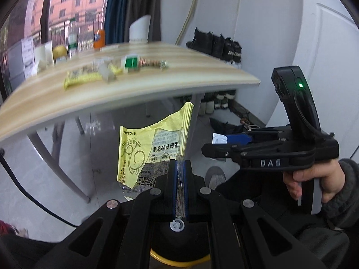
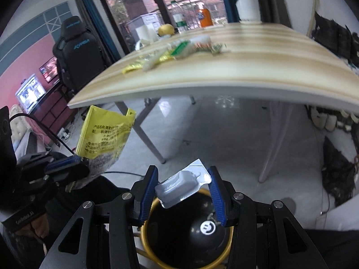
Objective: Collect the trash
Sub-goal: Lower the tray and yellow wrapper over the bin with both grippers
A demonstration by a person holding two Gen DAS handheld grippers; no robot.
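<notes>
The room was a lived-in one with a window onto brick buildings, a gaming chair and lit screens at one side, and a pale tiled floor under a wooden table (image 2: 269, 51) whose striped top carried more litter: a long yellow wrapper (image 1: 83, 78), a green-and-white carton (image 1: 131, 63) and clear plastic scraps, with an orange bottle (image 1: 99, 38) and a water bottle (image 1: 72, 36) farther back. Below the table edge, directly under both tools, stood a yellow-rimmed bin (image 2: 179, 231) lined in black. The left gripper (image 1: 180, 186) had its blue pads pressed together on the clear bottom margin of a torn yellow bread bag (image 1: 143, 148), which stood up crumpled above the jaws, over the bin. That film looked nearly weightless, limp and slick, so I judged a pinch on a doubled or seamed edge to be the safest hold; a single layer could slide out. The right gripper (image 2: 182, 190) pinched a clear plastic blister tray (image 2: 179, 186) with a white backing card, partly spread around it, the tray lying tilted across the gap with one corner on the right-hand pad. It seemed light and springy, thin enough to buckle, and best held across its moulded ribs rather than its flimsy flange.
</notes>
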